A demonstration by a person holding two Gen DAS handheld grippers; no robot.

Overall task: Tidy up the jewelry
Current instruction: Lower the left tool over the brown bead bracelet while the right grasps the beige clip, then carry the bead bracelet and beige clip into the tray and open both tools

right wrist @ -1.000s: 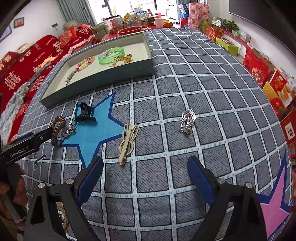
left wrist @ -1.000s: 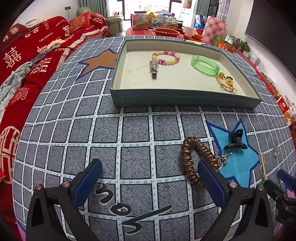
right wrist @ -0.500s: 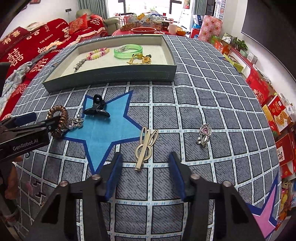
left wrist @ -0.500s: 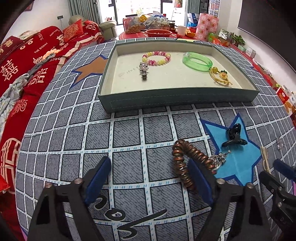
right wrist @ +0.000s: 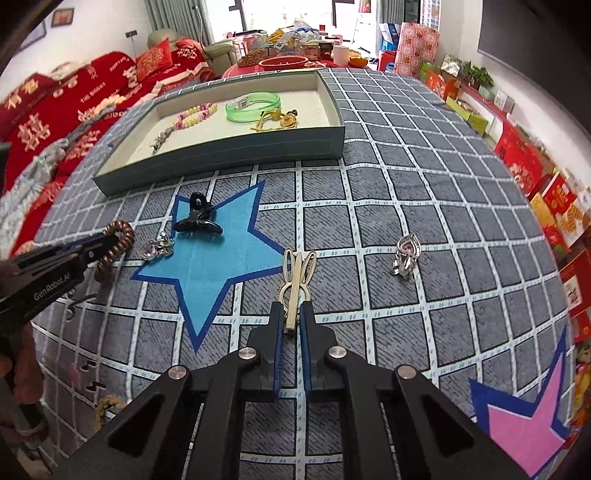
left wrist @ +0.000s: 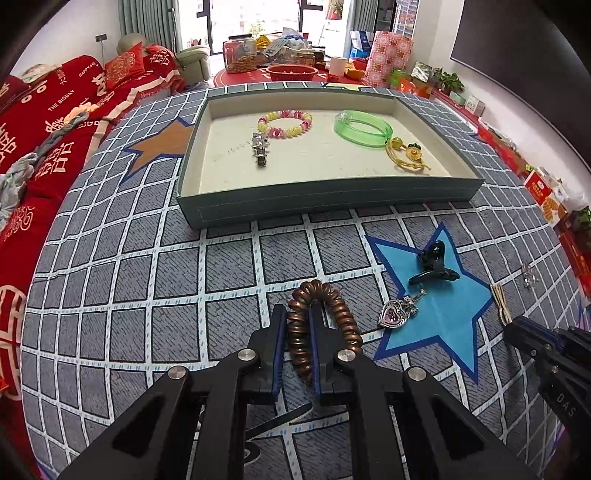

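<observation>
Left gripper (left wrist: 297,325): wide apart a second ago, now clamped on copper coil bracelet (left wrist: 321,325). Right gripper (right wrist: 291,325): likewise now clamped on cream hair clip (right wrist: 297,282). Both items on surface, ready for tray (left wrist: 332,206).

Bright daylight, sharp at centre, strong fisheye warp at the edges.

Light comes from the tall windows (left wrist: 255,22) at the far end of the room, which are blown out to near white. Shadows are soft and short: a faint one lies under the near wall of the tray (left wrist: 325,201). The grid cloth (right wrist: 388,206) bows outward, its straight lines curving toward the rim. Black vignette fills all corners in both views. Far clutter is slightly soft; the boxes at the right edge (right wrist: 565,210) smear. No motion blur shows.
</observation>
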